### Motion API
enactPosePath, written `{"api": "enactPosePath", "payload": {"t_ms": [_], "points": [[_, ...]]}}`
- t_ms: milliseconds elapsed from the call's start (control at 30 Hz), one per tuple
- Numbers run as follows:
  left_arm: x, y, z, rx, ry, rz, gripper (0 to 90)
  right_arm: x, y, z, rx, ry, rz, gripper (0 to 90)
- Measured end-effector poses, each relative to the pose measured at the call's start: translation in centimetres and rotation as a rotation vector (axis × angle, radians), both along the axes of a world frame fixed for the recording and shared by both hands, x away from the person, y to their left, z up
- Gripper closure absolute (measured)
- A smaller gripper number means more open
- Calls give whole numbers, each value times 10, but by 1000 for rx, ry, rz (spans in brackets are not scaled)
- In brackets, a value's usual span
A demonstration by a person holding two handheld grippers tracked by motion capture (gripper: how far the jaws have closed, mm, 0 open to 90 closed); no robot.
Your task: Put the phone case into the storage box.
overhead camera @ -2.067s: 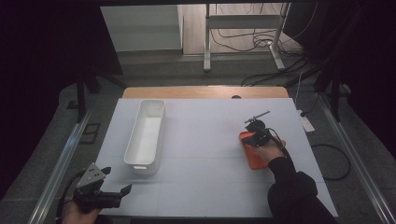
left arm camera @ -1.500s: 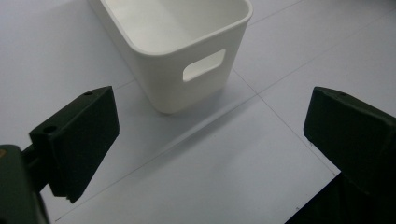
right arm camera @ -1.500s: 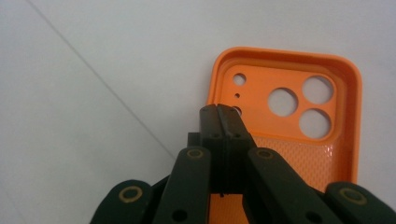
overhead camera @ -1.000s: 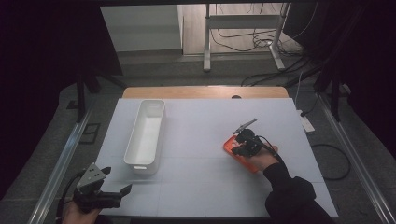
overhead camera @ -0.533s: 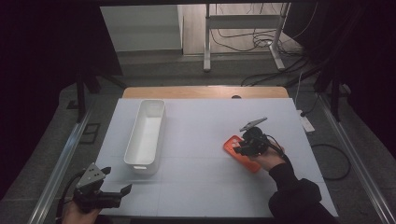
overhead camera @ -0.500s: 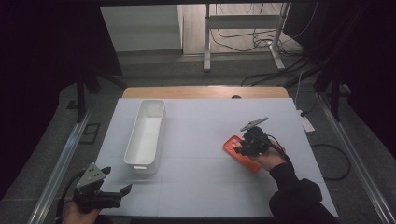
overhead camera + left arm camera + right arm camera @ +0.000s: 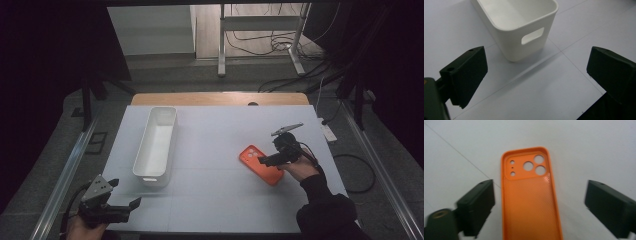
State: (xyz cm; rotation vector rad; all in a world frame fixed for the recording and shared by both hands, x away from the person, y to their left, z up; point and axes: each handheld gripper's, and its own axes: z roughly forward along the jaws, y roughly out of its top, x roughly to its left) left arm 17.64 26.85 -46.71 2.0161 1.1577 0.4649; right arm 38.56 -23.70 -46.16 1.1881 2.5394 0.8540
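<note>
- High view, from biggest down: white table (image 7: 220, 200), taking most of the frame, with a wooden edge at the far side.
- Next, white bin (image 7: 156, 145), long and narrow, lying left of centre on the table; near end with a handle slot, seen up close in the left gripper view (image 7: 520, 30) (nothing visible inside).
- Then right gripper (image 7: 270, 159), held in a hand at the table's right half; jaws just been opening, now spread wide, gripping nothing.
- Left gripper (image 7: 127, 206), low at the table's near left corner, pointed toward the bin's near end; jaws wide apart, nothing between them but bare table.
- Smallest: orange phone case (image 7: 261, 164), lying flat on the table right of centre, inner side up, camera holes at the far end; between the right jaws in the right gripper view (image 7: 529, 200), clear of both pads.
</note>
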Motion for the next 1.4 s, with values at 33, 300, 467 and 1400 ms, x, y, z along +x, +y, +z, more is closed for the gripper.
{"api": "enactPosePath", "payload": {"t_ms": [33,300,467,1400], "points": [[0,0,0,0,0,0,42,-1,-1,1,3,-3,-5,55],[0,0,0,0,0,-1,42,-5,-17,5,43,-28,-9,0],[0,0,0,3,0,-2,42,-4,-28,4,57,-15,-27,0],[0,-1,0,7,1,-6,42,5,-34,-39,-80,35,-35,0]]}}
